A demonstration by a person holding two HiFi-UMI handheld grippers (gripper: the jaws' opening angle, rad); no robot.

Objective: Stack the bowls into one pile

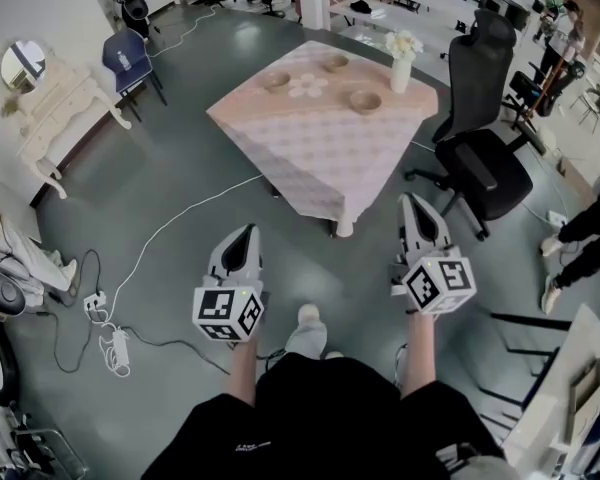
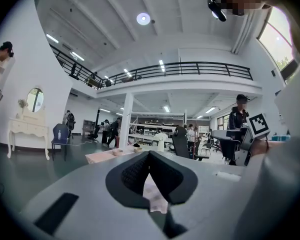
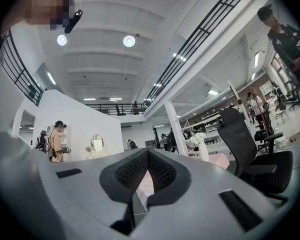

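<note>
The table (image 1: 320, 158) stands well ahead of me. The office chair (image 1: 485, 153) at its right could snag my arm. The left gripper (image 1: 244, 234) and right gripper (image 1: 413, 206) are both closed and empty; reaching unopened would push, not grip. The flower vase (image 1: 401, 68) may tip, as it stands just beside the right bowl (image 1: 364, 100) of three unstacked.

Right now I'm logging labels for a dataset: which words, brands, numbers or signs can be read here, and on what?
No words or numbers are readable.
Left cube, right cube: square code patterns only, no letters.
Shirt: small white print, too small to read.
</note>
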